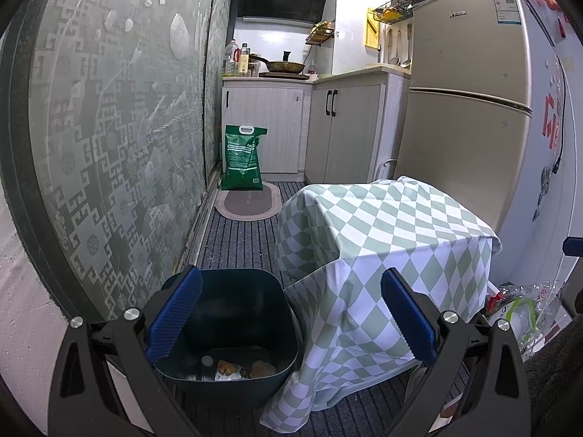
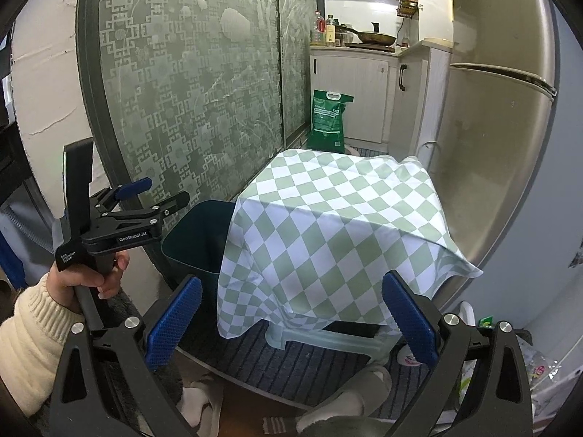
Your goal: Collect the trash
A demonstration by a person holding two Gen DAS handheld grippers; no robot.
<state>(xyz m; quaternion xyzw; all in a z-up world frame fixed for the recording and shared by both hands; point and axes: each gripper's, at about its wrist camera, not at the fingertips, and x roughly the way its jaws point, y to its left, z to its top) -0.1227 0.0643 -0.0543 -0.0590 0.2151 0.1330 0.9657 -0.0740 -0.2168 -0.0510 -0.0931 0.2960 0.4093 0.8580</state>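
A dark blue bin (image 1: pixel 233 313) stands on the striped floor mat, left of a stool draped in a green-and-white checked cloth (image 1: pixel 386 240). Brown scraps and white paper (image 1: pixel 247 366) lie in its bottom. My left gripper (image 1: pixel 291 313) is open and empty, held above the bin's near rim and the cloth's edge. My right gripper (image 2: pixel 291 320) is open and empty in front of the cloth-covered stool (image 2: pixel 335 218); the bin (image 2: pixel 198 240) shows partly behind the cloth. The left gripper (image 2: pixel 160 196) also appears in the right wrist view, held in a hand.
A patterned glass sliding door (image 1: pixel 120 138) runs along the left. A beige fridge (image 1: pixel 470 102) stands right of the stool. A green sack (image 1: pixel 243 158) and oval mat (image 1: pixel 249 202) lie by the cabinets (image 1: pixel 342 127). Plastic bags (image 1: pixel 521 313) sit at lower right. Slippered feet (image 2: pixel 349 397) are below.
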